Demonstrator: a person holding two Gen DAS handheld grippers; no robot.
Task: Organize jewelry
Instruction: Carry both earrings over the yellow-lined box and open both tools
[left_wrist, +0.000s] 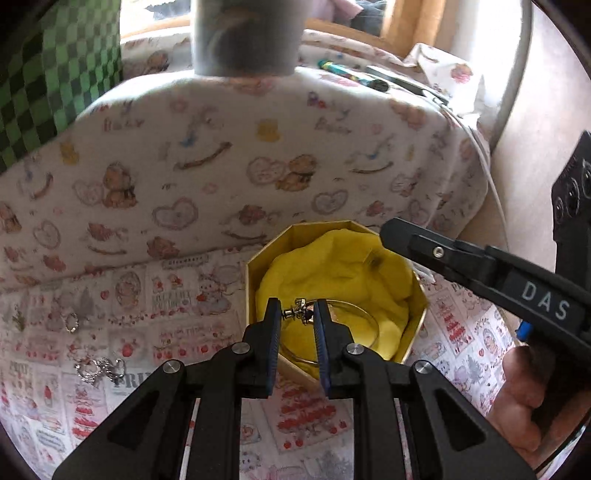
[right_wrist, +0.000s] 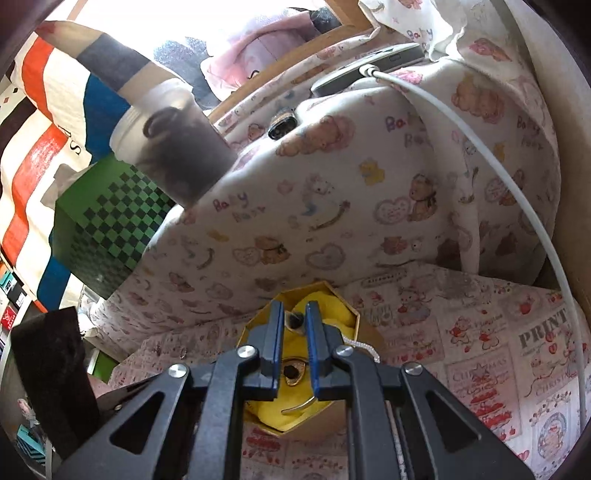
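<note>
**Both grippers over the gold box**

The left gripper hangs over the near edge of the octagonal gold box, its jaws partly parted, with a small silver earring sitting between the tips; whether the pads actually pinch it I cannot tell. Beneath it, on the yellow cloth lining the box, lies a thin bangle.

At about 3 o'clock in the left wrist view, the right gripper reaches over the box's far rim. In its own view the right gripper has its jaws a little apart above the cloth, gripping nothing I can make out. A dark heart-shaped piece rests on the cloth between the fingers.

Out at 9 o'clock on the printed tablecloth lie a small ring and a silver chain piece.
</note>
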